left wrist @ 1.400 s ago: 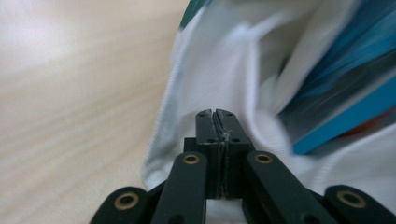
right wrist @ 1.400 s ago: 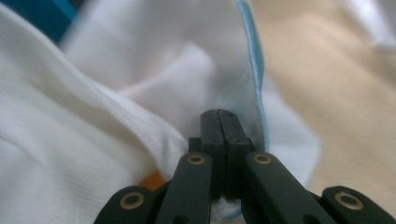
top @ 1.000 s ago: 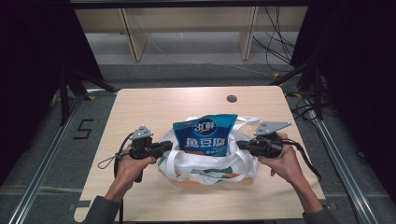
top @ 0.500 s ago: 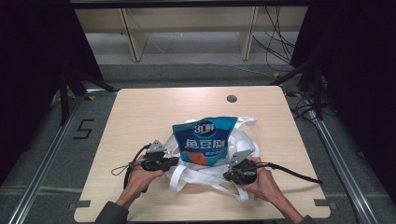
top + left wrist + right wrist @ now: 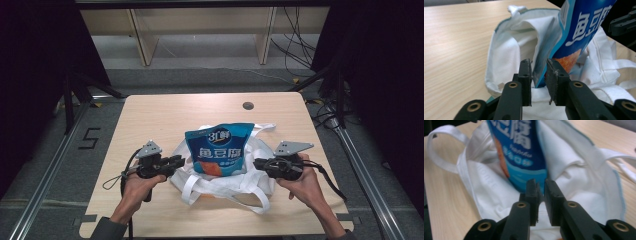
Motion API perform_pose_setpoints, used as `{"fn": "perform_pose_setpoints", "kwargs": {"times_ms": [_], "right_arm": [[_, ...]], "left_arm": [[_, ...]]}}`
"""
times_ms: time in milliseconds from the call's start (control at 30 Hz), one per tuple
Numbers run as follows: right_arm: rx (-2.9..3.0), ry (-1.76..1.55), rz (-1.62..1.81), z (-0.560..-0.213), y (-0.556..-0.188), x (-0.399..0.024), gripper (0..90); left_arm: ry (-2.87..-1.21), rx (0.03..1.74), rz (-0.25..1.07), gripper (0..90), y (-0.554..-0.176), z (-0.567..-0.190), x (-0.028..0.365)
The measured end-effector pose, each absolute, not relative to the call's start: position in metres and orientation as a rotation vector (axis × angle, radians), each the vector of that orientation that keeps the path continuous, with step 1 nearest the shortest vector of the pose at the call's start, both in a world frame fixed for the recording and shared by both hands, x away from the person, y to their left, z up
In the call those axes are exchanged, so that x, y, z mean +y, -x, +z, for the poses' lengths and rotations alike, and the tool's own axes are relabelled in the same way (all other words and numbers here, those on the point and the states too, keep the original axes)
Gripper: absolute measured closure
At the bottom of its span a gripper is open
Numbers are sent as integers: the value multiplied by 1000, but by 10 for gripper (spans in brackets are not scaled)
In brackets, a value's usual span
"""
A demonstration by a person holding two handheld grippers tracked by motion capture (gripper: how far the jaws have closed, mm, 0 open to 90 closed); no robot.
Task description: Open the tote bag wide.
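A blue snack bag [image 5: 219, 150] with white lettering stands upright inside a white cloth tote [image 5: 220, 187] on the wooden table [image 5: 150, 115]. My left gripper [image 5: 181, 161] sits at the tote's left side. Its jaws have just been opening, and in the left gripper view [image 5: 539, 61] the snack bag's [image 5: 584, 27] thin edge lies loose in the gap between them. My right gripper [image 5: 256, 163] is at the tote's right side. Its jaws [image 5: 540, 181] have also just been opening, a narrow gap, over white cloth [image 5: 579, 170] just short of the snack bag [image 5: 524, 152].
The tote's straps [image 5: 250, 197] trail toward the table's front edge. A small dark round spot [image 5: 248, 105] sits near the far edge. A floor marking "5" [image 5: 89, 138] lies left of the table. Shelf legs stand behind.
Both hands dipped toward the front edge half a second ago and are now back out at the tote's sides. Both pairs of jaws have parted. The snack bag stands more upright.
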State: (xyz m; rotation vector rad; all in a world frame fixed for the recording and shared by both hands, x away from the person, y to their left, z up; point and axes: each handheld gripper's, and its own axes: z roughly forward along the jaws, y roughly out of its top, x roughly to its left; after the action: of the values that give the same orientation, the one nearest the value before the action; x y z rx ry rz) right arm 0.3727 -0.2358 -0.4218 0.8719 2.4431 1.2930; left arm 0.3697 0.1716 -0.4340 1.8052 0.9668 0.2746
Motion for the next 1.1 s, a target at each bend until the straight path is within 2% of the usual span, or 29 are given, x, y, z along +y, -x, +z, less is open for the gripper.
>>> {"fn": "perform_pose_setpoints", "kwargs": {"times_ms": [200,233,267,467,833,1100], "right_arm": [[2371,-938,1300,-420,-374,-249,646],[2371,-938,1300,-420,-374,-249,646],[2361,-994,1306,-420,-373,-252,581],[2284,-1044,1283,-421,-372,-264,463],[2240,-1101,1258,-435,-362,-284,412],[2230,-1147,1260,-450,-348,-298,406]], "left_arm": [[-1774,976,285,670,-365,-426,181],[-1774,976,285,653,-365,-426,181],[-1768,984,287,641,-362,-426,183],[-1784,997,309,510,-354,-429,188],[-1782,1031,331,340,-325,-441,197],[-1758,1056,339,286,-305,-460,196]]}}
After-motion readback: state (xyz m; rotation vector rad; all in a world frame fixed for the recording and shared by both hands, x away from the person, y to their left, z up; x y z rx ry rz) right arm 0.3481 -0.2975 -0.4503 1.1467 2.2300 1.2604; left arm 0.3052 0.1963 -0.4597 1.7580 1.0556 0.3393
